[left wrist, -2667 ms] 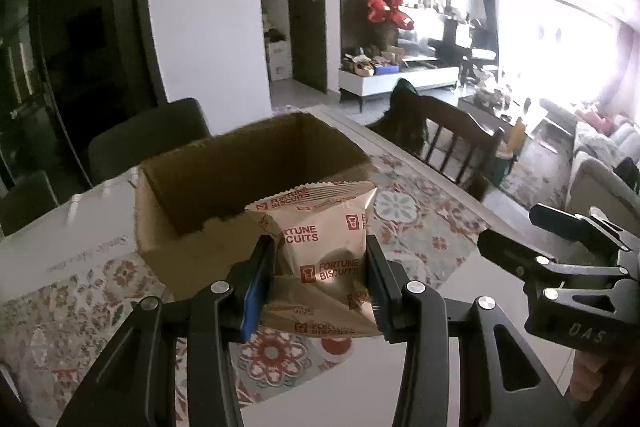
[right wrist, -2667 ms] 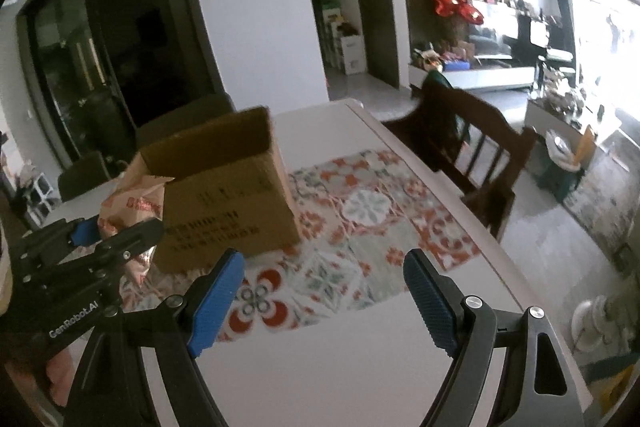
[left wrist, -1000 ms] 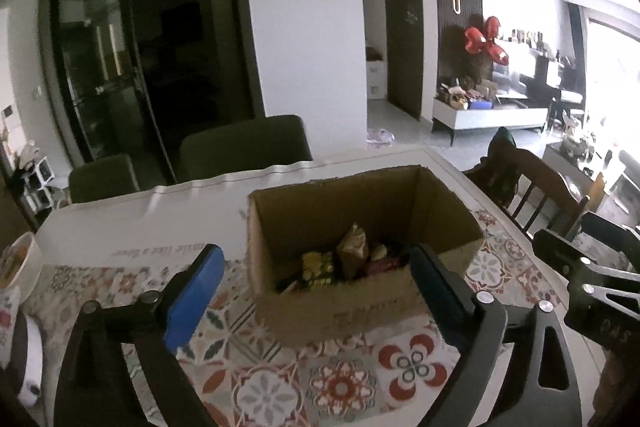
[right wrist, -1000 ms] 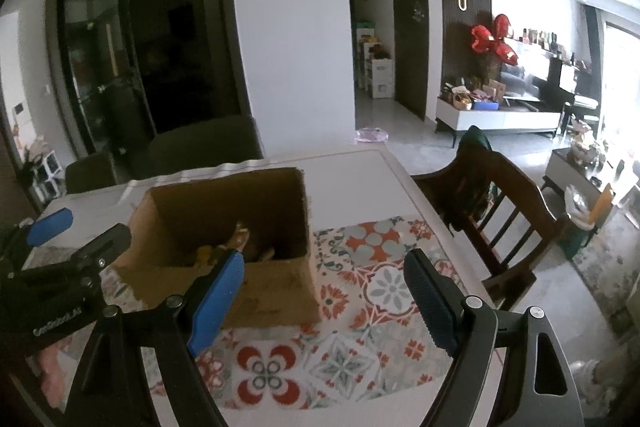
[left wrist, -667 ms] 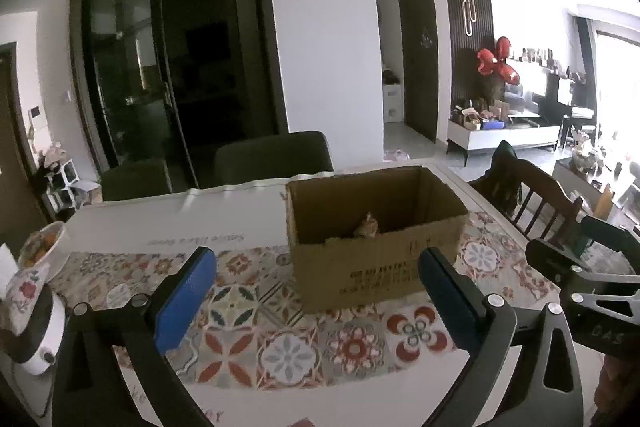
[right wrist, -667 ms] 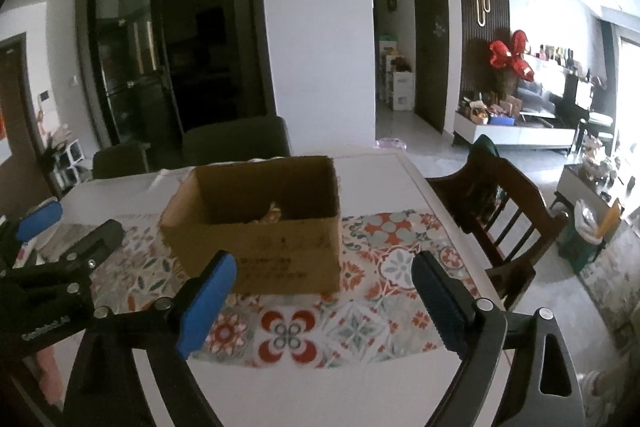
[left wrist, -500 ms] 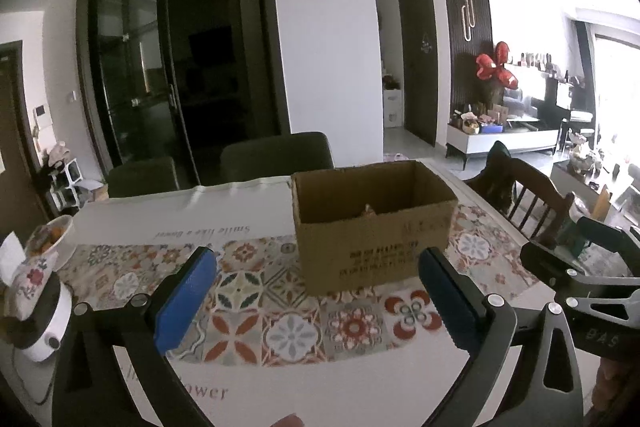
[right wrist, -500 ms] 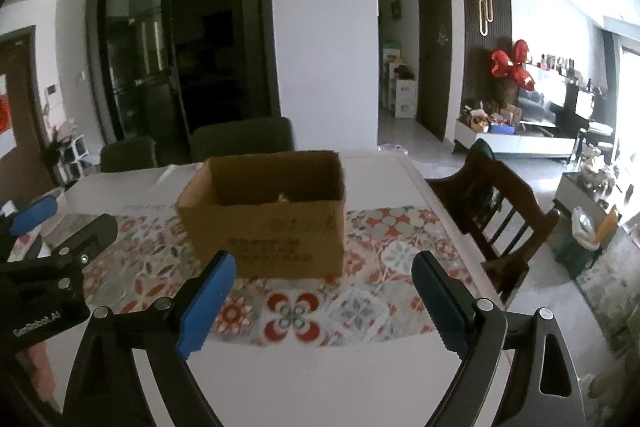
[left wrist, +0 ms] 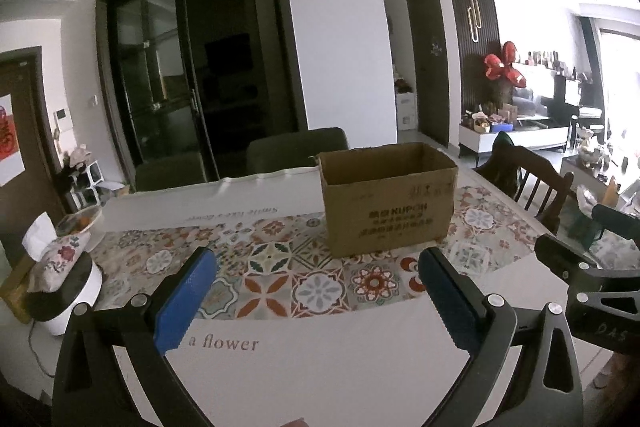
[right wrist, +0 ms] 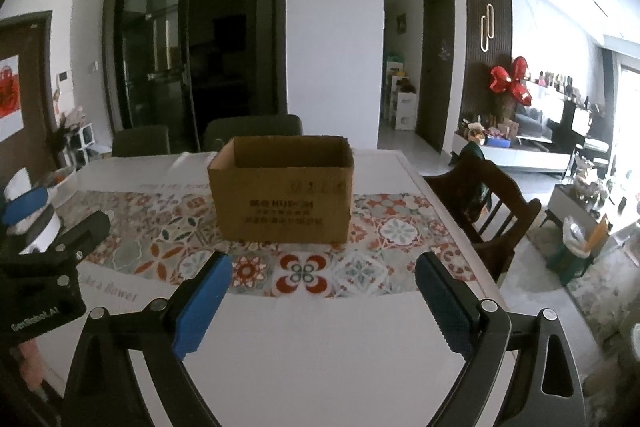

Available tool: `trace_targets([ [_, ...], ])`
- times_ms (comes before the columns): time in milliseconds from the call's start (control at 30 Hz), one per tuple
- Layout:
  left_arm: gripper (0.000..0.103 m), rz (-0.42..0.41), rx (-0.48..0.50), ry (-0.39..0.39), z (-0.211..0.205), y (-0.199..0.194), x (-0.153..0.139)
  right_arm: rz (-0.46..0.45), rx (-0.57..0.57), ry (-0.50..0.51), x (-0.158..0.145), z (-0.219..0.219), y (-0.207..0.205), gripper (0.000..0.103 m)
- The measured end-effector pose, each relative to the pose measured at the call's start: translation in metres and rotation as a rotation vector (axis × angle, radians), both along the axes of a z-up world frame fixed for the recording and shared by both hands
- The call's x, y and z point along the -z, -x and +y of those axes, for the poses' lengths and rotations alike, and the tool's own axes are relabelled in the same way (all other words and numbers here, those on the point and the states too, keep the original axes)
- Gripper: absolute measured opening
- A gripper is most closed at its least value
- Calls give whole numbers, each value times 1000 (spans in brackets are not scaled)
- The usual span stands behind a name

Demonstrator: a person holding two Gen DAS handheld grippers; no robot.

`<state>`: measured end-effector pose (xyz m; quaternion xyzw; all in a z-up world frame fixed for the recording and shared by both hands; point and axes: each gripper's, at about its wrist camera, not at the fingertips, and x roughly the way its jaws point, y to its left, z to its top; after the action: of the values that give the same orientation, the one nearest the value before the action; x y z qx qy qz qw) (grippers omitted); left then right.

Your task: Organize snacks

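An open brown cardboard box [left wrist: 388, 199] stands upright on the patterned table runner [left wrist: 280, 267]; it also shows in the right wrist view [right wrist: 282, 199]. From this low angle its contents are hidden. My left gripper [left wrist: 316, 291] is open and empty, held back over the white table near its front edge. My right gripper [right wrist: 322, 297] is open and empty, also back from the box. Each gripper shows at the edge of the other's view.
A white appliance with a floral cloth [left wrist: 60, 279] and a bowl [left wrist: 82, 221] sit at the table's left end. Dark chairs [left wrist: 296, 149] stand behind the table and a wooden chair [right wrist: 486, 203] at its right side.
The left gripper let the Fortune Biscuits packet go into the box and opened. Both grippers drew back and lower, so the box looks smaller and its inside is hidden.
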<state>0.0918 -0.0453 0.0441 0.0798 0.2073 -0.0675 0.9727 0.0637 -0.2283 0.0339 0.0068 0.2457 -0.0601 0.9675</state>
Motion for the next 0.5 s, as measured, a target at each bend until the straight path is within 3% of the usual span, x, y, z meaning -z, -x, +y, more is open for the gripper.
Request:
trace_targets([
  [500,103,-36,5,19,10,43,-8,-55,-28,-4,-7,14,44,93],
])
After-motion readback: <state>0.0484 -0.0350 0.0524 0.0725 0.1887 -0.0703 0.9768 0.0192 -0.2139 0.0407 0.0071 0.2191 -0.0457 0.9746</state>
